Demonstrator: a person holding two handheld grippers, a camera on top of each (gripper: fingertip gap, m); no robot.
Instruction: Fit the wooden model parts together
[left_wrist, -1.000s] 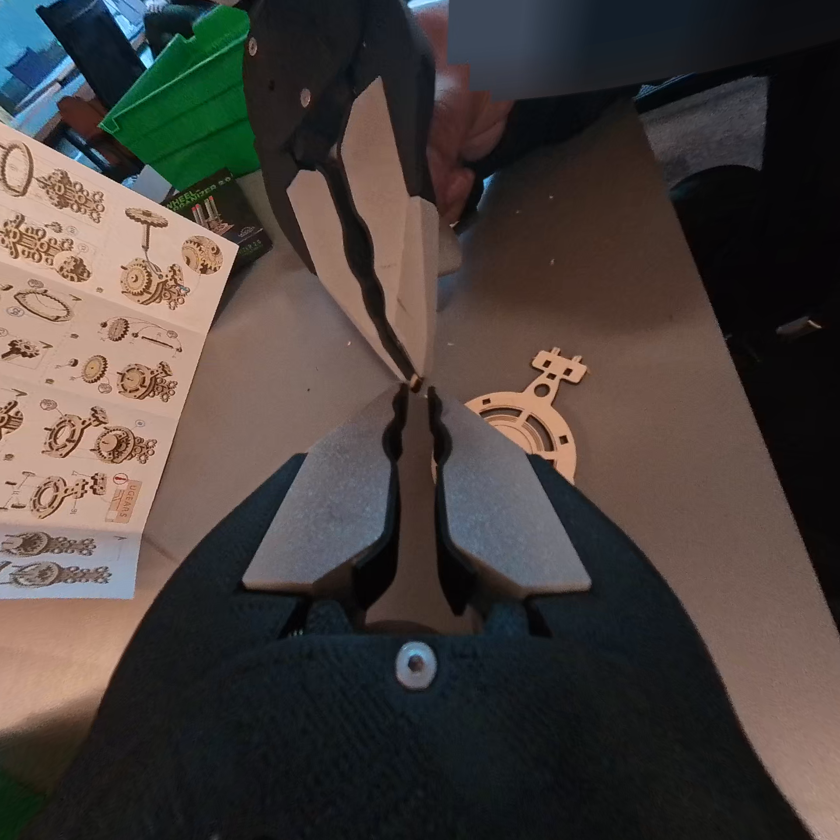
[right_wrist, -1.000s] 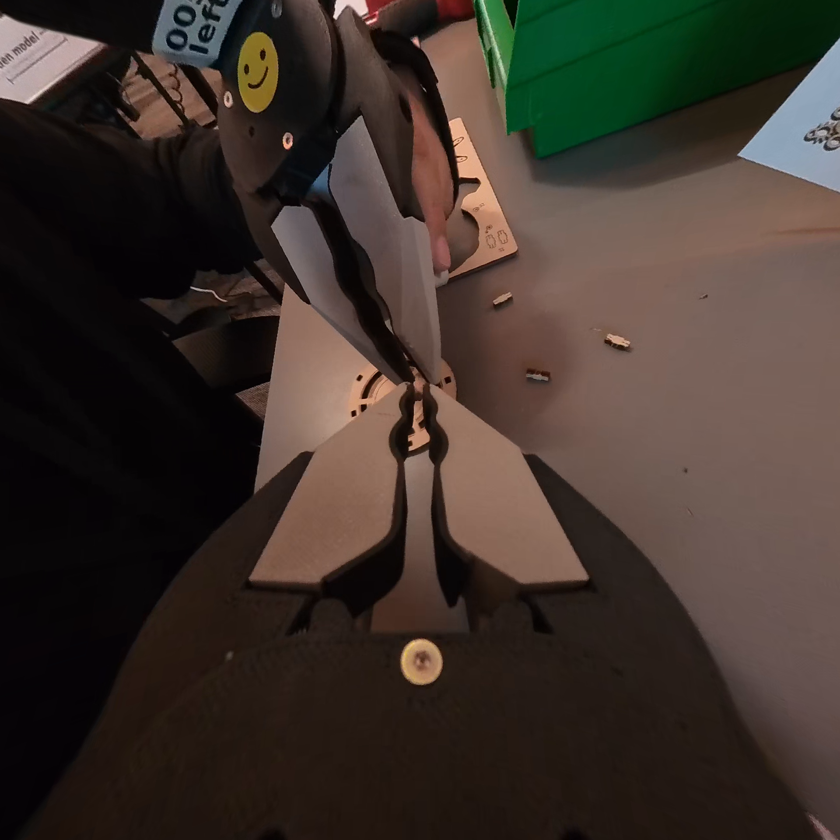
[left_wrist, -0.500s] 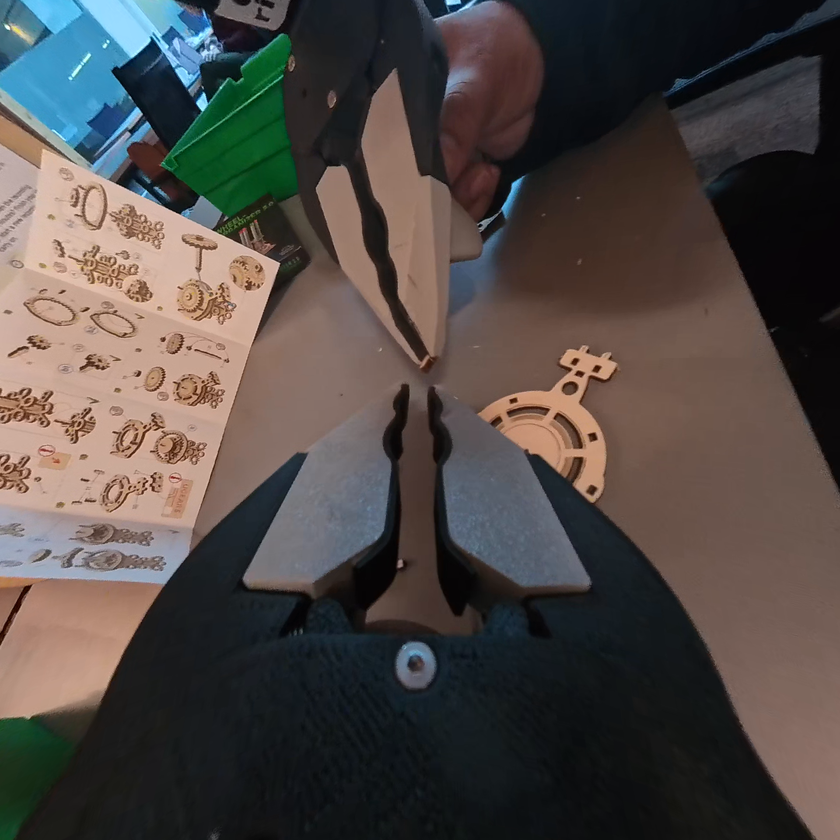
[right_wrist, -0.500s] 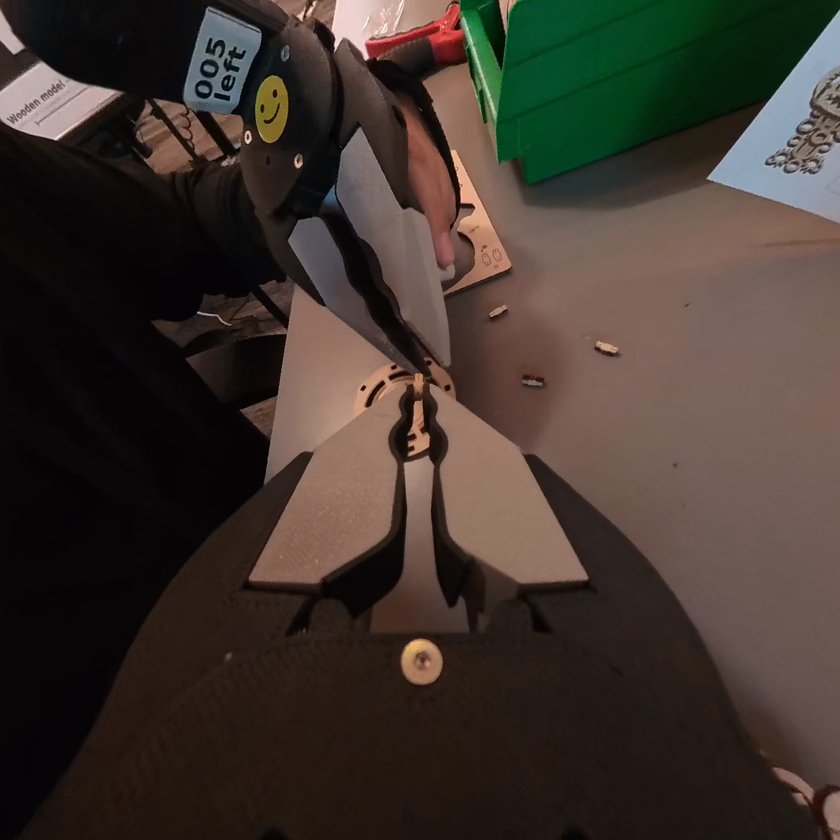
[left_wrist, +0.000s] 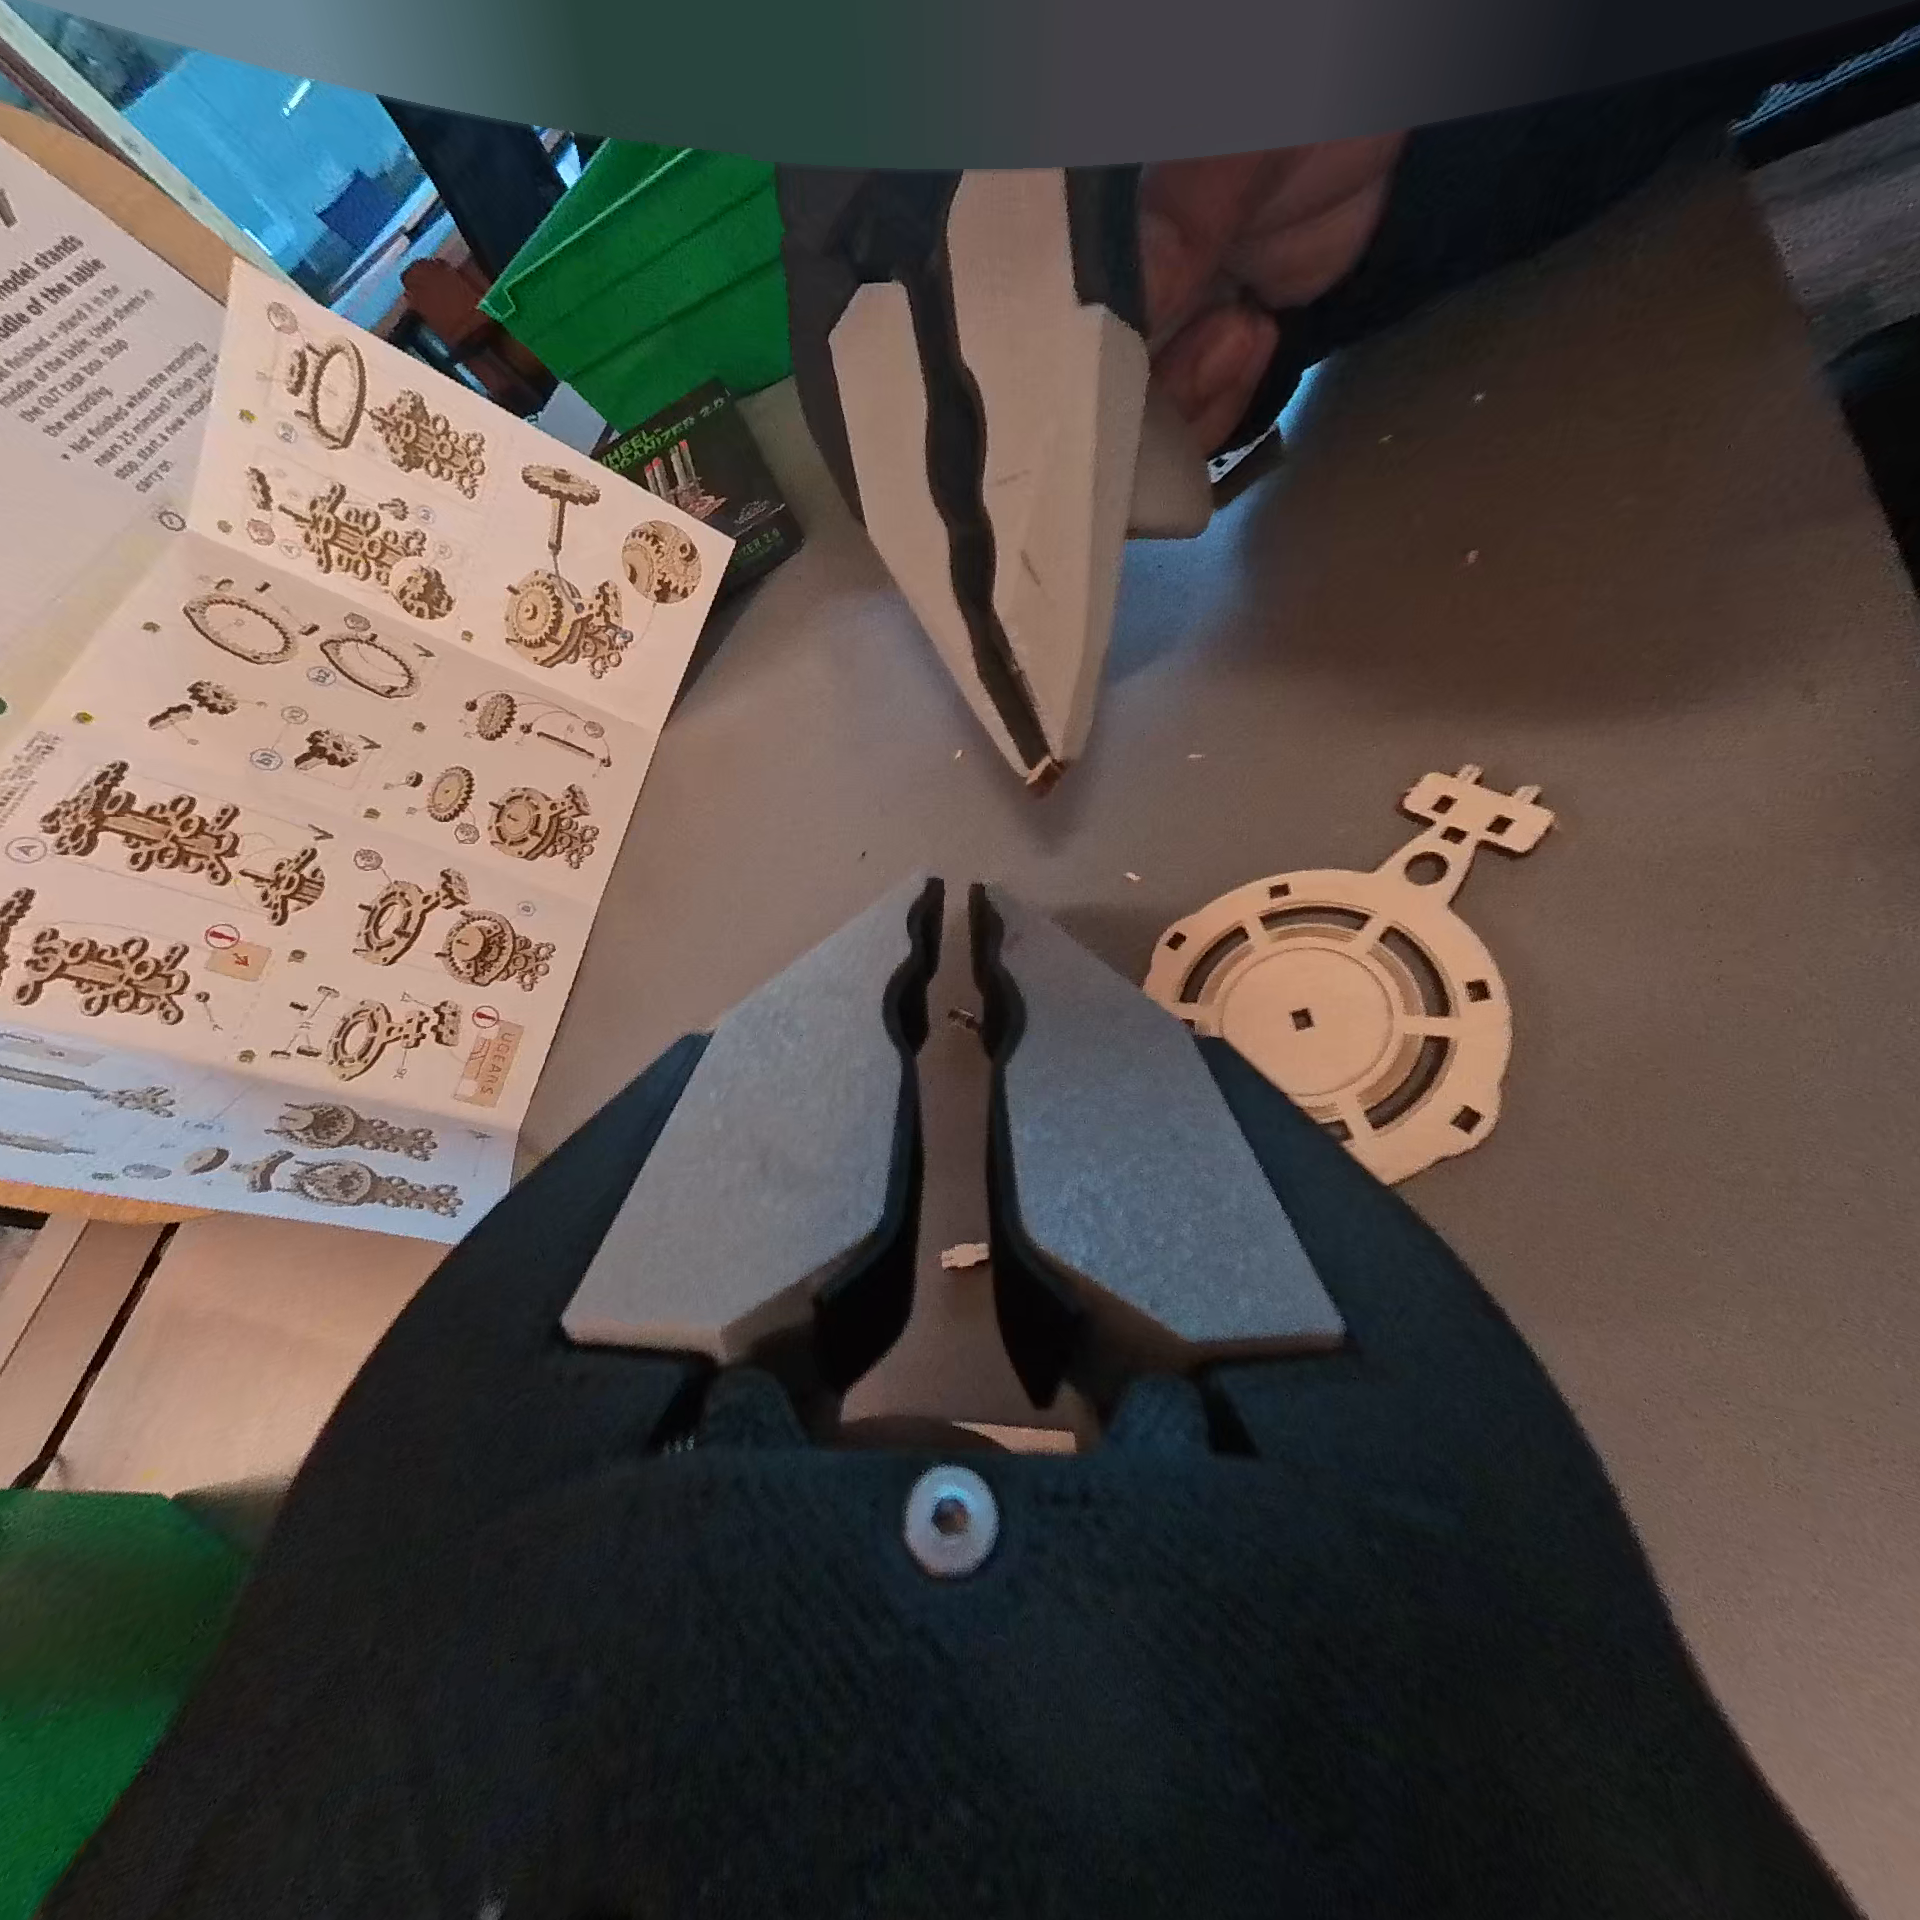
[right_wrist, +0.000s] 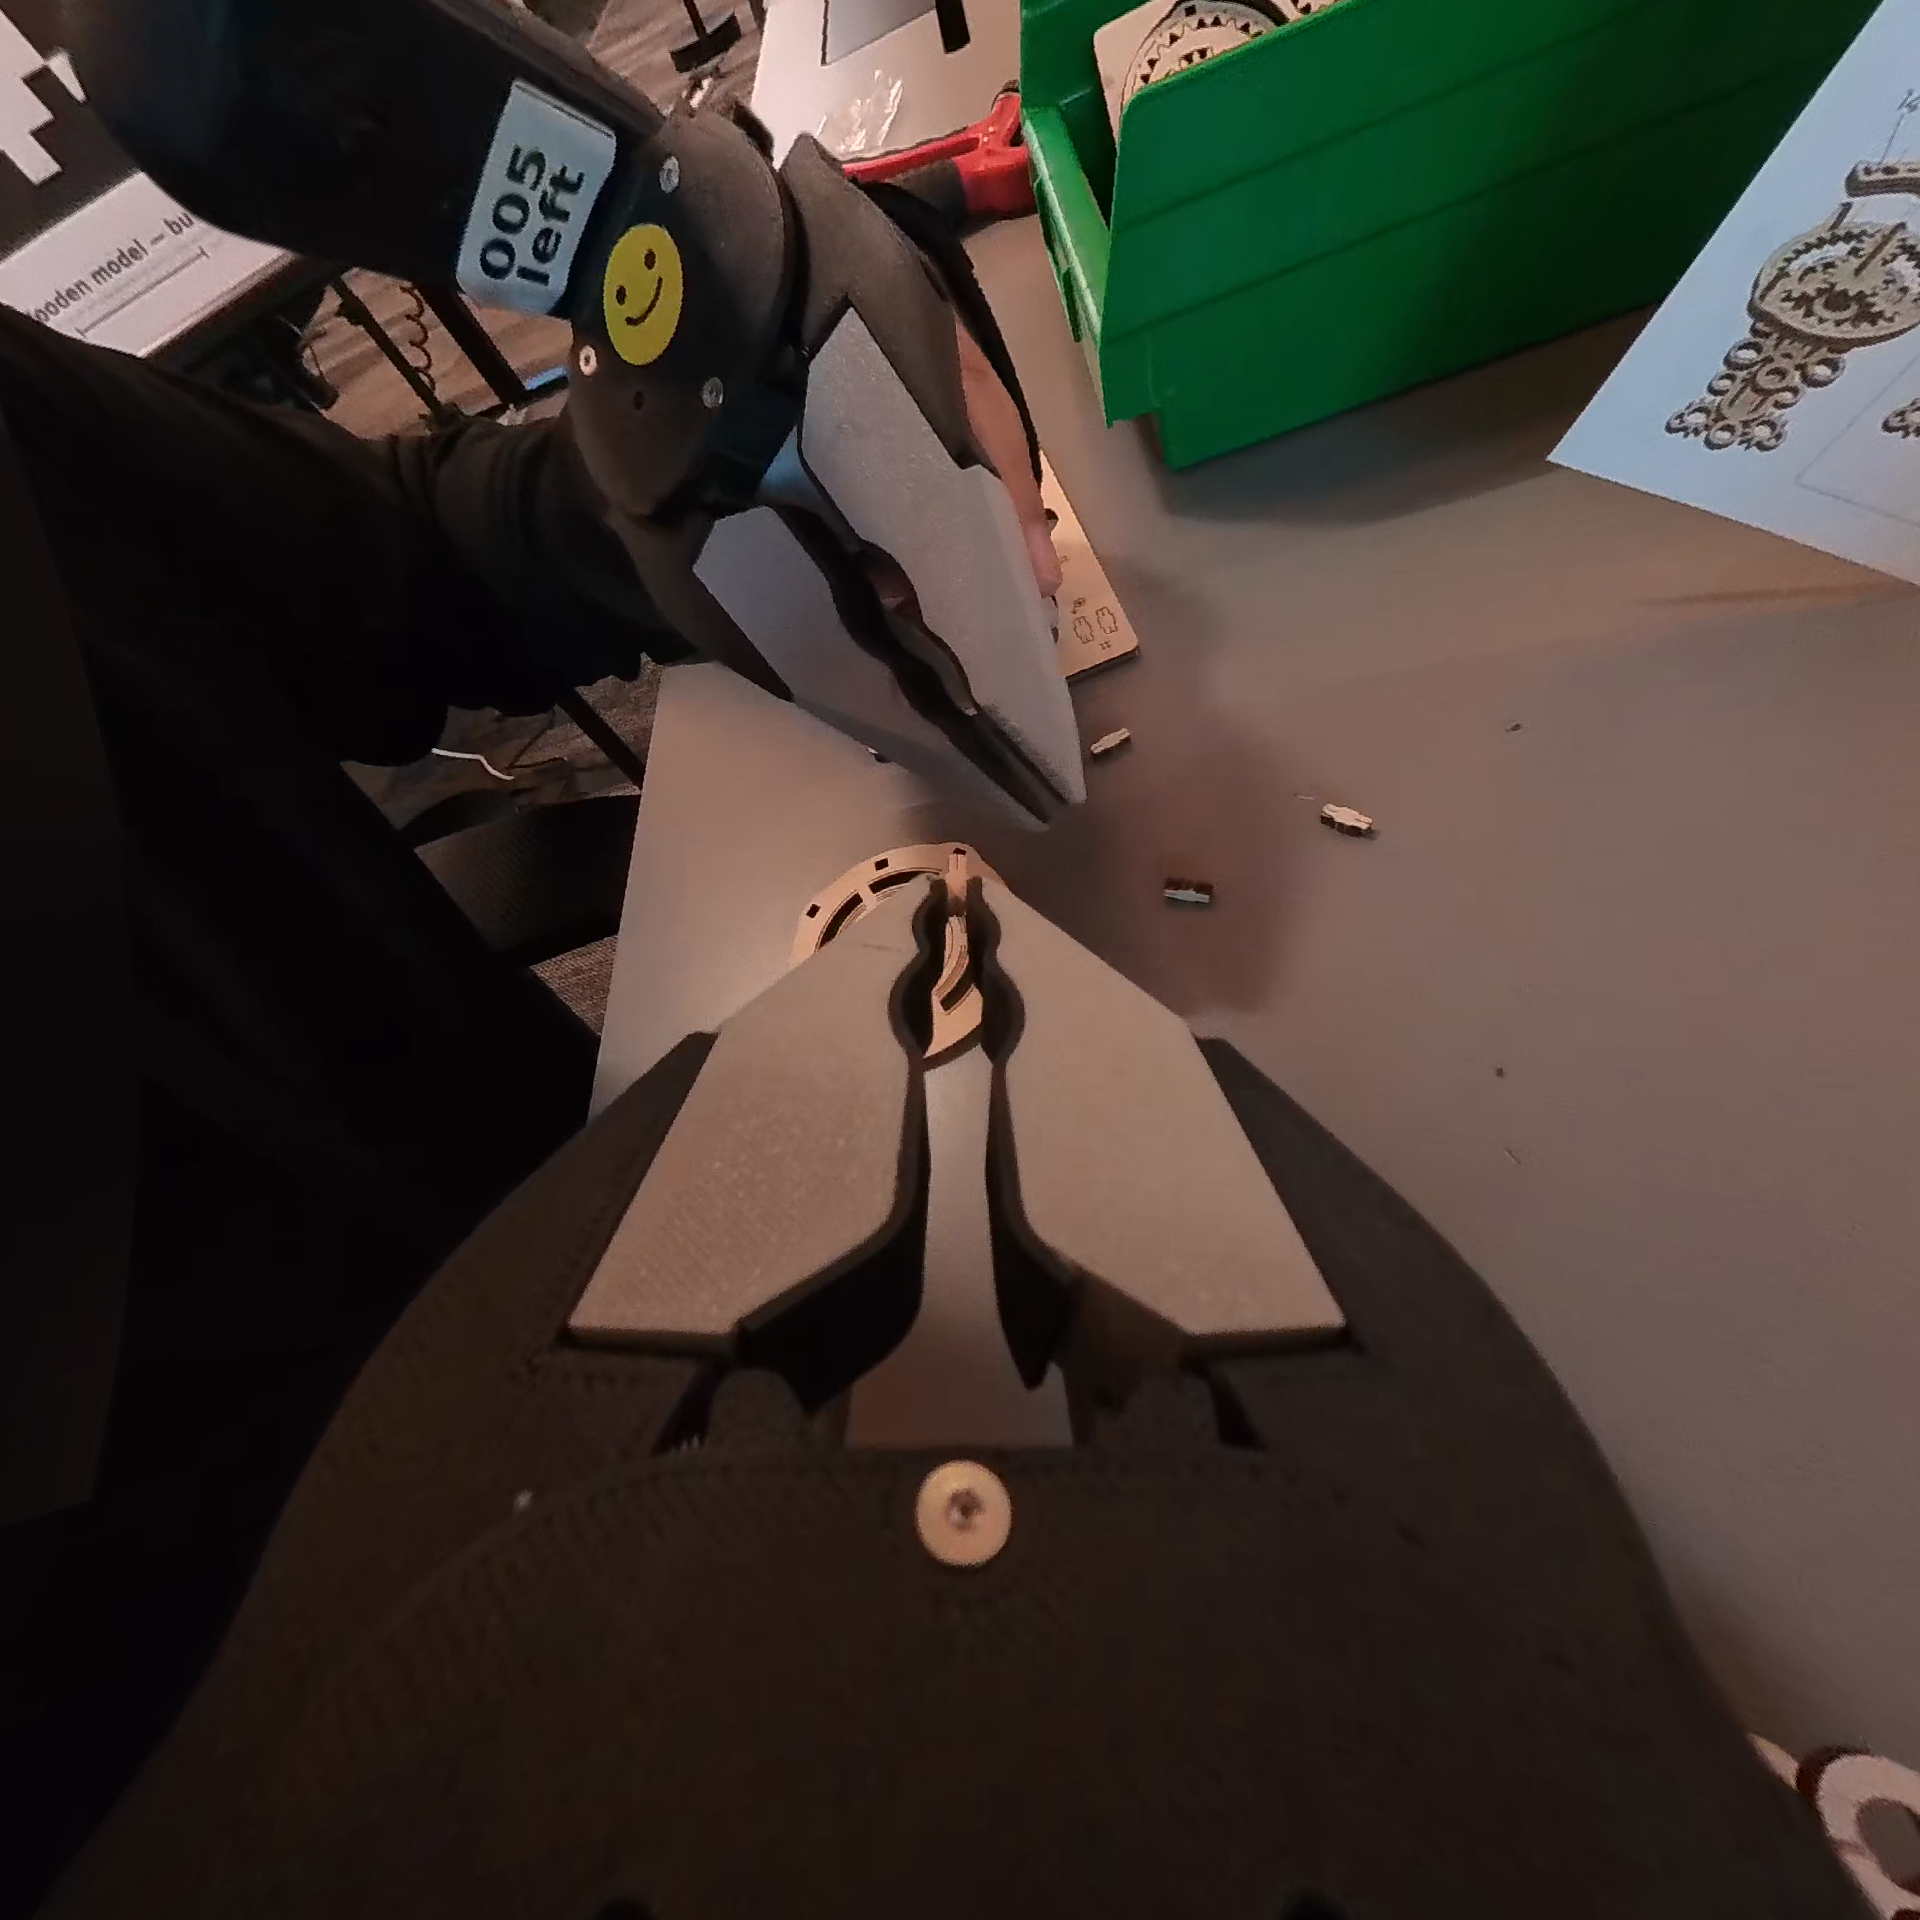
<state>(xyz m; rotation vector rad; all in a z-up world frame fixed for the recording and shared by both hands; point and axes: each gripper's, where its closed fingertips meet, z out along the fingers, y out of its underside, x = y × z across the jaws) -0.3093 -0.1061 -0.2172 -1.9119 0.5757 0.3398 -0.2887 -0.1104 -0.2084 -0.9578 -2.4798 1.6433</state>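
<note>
Bare table (left_wrist: 1558, 644) between round wooden part (left_wrist: 1340, 997) and instruction sheet (left_wrist: 343, 790).

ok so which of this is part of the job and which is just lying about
in the job: right tool, small peg, round wooden part, left tool, instruction sheet
lying about: green bin, dark box, loose pegs, cut-out wooden sheet

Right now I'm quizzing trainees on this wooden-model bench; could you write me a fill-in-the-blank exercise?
1. The left gripper is empty; the small wooden piece is pinched by the ___ one.
2. The round wooden part lies flat on the grey ___.
3. The storage bin is coloured ___.
Missing words: right; table; green.
</note>
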